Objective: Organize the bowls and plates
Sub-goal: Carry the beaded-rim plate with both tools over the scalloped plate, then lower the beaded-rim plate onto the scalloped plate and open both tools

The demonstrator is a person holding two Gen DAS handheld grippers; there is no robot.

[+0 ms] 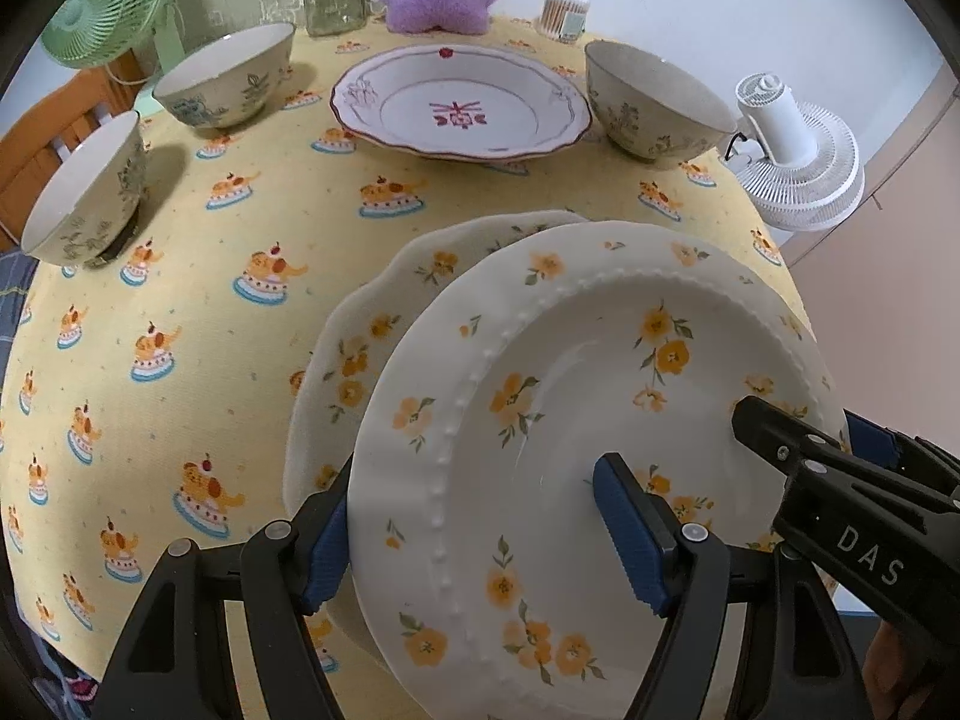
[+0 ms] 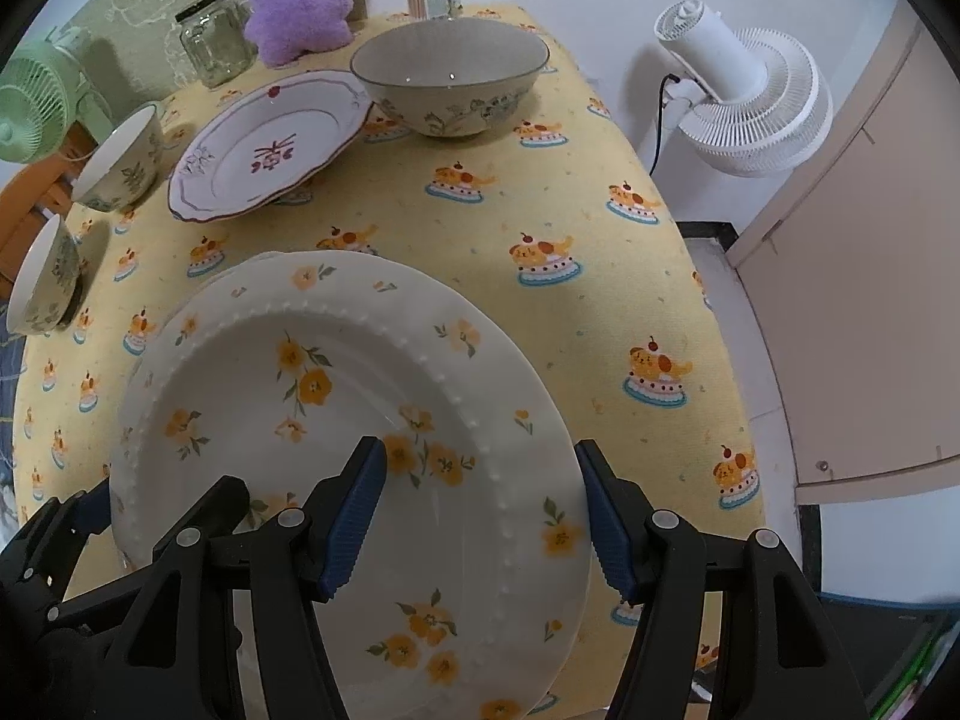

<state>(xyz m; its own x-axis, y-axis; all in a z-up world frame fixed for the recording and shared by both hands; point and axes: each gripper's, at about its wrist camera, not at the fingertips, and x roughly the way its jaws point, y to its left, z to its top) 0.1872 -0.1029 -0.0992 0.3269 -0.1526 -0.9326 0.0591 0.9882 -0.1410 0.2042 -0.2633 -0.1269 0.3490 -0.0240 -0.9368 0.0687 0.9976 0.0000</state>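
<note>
Plate (image 1: 600, 420), yellow-flowered, is hanging tilted over a matching second plate (image 1: 360, 324) on the desk (image 1: 180, 300). Left wrist view: left tool (image 1: 474, 540) is gripping its left rim, one pad under, one pad inside; right tool (image 1: 840, 480) is reaching in opposite. Right wrist view: right tool (image 2: 480, 516) is clamping the right rim likewise. Judged stiff, glazed, slippery, breakable; opposite rims are serving best as holds.

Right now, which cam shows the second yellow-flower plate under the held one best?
Left wrist: the lower plate shows a broad crescent of scalloped rim left of the held plate. Right wrist shows only a thin sliver at the held plate's far edge.
</note>
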